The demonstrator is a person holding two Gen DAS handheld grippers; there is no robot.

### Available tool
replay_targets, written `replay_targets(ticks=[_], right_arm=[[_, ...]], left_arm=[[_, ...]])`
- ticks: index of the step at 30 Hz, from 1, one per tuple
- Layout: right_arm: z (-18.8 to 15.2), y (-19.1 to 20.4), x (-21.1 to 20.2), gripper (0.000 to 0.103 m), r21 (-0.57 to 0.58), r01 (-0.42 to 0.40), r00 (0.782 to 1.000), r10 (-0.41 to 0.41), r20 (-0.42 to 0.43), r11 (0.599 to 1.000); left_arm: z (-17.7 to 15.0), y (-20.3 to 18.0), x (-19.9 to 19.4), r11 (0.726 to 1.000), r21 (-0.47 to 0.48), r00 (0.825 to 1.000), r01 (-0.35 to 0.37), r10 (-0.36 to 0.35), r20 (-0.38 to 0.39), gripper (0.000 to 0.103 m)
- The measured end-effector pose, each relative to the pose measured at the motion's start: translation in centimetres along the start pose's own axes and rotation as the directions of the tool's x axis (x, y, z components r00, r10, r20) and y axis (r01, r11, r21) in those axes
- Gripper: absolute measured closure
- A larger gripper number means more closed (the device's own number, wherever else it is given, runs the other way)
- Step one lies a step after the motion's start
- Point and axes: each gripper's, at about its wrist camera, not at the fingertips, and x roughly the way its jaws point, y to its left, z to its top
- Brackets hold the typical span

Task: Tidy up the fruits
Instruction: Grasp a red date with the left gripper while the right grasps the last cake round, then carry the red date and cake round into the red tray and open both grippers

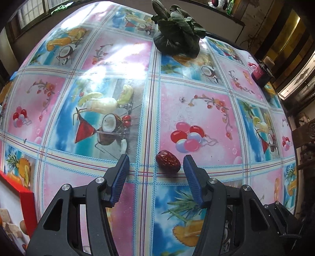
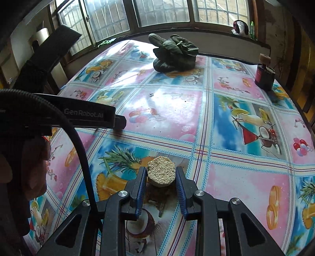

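One date [image 1: 168,161], one cake [image 2: 161,171], one cabbage [image 1: 178,29], one bottle [image 1: 261,71].

Leafy greens [image 1: 177,37], dark bottle [image 1: 260,73]

Daylight from the barred windows [image 2: 161,11] behind the table floods both my feeds, and it throws a broad white glare across the glossy tablecloth [image 1: 122,55], washing out the printed squares in my left wrist view. Both fisheye lenses bow the table into a dome and darken to black at the corners. The centre stays sharp, with short soft shadows; room edges look dim and murky.
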Motion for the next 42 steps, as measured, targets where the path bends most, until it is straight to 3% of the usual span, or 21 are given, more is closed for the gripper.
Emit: replay_targets(ticks=[3, 5, 6, 15, 31, 42], right_arm=[[0.0, -0.2, 0.0, 0.074, 0.010, -0.016, 1.000, 0.016, 0.001, 1.000], [0.0, -0.2, 0.0, 0.074, 0.010, -0.017, 1.000, 0.017, 0.001, 1.000], [0.0, -0.1, 0.0, 0.074, 0.006, -0.018, 1.000, 0.018, 0.000, 1.000], [0.1, 2.1, -1.3, 0.074, -0.027, -0.028, 1.000, 0.028, 0.010, 0.999], [-4.1, 8.1, -3.1, 0.074, -0.031, -0.074, 0.997, 0.074, 0.003, 0.997], [-5.1, 13.4, -3.7, 0.074, -0.113, -0.109, 0.994, 0.108, -0.011, 0.988]], left_arm=[[0.4, 0.1, 0.0, 1.000, -0.006, 1.000, 0.002, -0.002, 0.010, 0.055], [0.2, -0.1, 0.0, 1.000, 0.021, 1.000, -0.021, 0.021, 0.011, 0.079], [0.1, 0.1, 0.0, 0.999, 0.026, 1.000, -0.021, 0.021, 0.010, 0.081], [-3.0, 2.5, -2.4, 0.999, 0.034, 1.000, 0.017, -0.016, -0.009, 0.081], [-12.7, 7.4, -8.4, 0.994, 0.045, 0.989, -0.104, 0.099, 0.105, 0.081], [-15.7, 11.6, -11.4, 0.989, -0.006, 0.975, -0.150, 0.149, 0.165, 0.081]])
